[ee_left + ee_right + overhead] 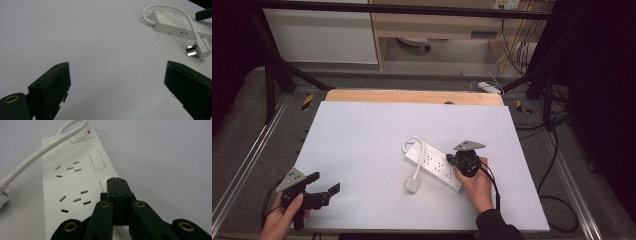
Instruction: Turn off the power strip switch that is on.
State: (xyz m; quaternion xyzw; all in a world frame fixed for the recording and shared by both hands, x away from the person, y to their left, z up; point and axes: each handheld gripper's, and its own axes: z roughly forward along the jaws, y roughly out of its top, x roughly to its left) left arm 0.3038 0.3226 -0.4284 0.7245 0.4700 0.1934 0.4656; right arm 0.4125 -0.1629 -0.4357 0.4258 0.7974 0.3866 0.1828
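Closed tight on nothing, my right claw point(117, 185) rests its tips over the white power strip point(72, 180) mid-surface. Pressing harder could skid the strip or snag its cable point(414, 150). My left claw point(323, 186) waits wide open, well apart.

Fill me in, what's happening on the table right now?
A person holds a gripper in each hand over a white table. The right gripper, jaws shut, sits over the near end of a white power strip, whose plug lies loose beside it. The left gripper rests open at the near left, holding nothing.
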